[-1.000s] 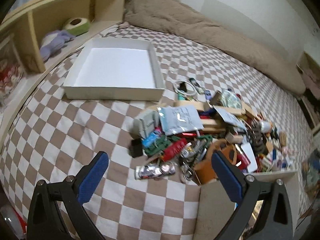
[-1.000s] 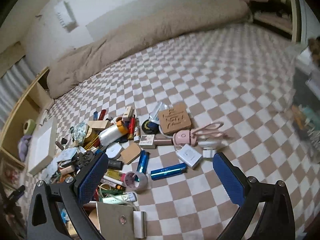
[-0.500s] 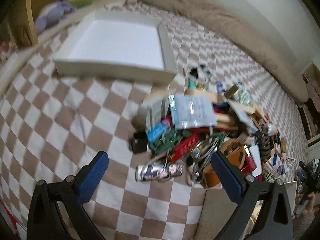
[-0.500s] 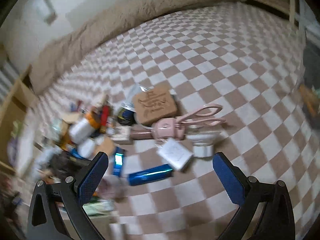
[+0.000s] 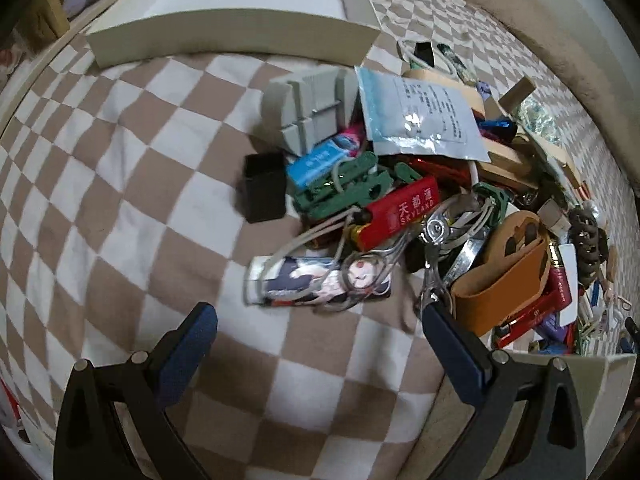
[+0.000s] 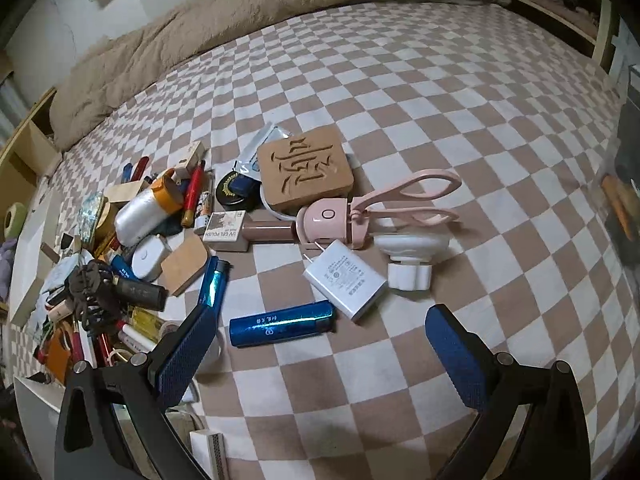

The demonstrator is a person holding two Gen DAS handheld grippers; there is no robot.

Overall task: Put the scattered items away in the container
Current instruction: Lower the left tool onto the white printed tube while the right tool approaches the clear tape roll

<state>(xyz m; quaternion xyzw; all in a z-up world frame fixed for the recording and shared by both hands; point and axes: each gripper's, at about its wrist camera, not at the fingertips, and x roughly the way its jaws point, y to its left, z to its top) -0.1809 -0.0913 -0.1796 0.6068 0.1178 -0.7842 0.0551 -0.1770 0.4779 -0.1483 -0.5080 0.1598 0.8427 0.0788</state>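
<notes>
The white box (image 5: 236, 42) sits at the top of my left view, past the pile on the checkered bed (image 5: 120, 160). My left claw (image 5: 320, 354) gapes wide and empty; the printed tube (image 5: 316, 280) lies just above it, long axis across the frame. My right claw (image 6: 322, 354), equally wide and bare, has the blue tube (image 6: 282, 323) lying crosswise right ahead, nearer my left finger.

I see a soft, matt woven checked blanket (image 6: 420, 92) under everything, and the white box (image 5: 240, 36) looks like matt smooth card. My gripper pads (image 6: 188, 352) are blue with a rough dotted texture on matt black plastic arms. The blue tube (image 6: 282, 323) shines like glossy metal, the carved block (image 6: 305, 168) is matt wood, and the pouch (image 5: 420, 118) is shiny plastic film.
</notes>
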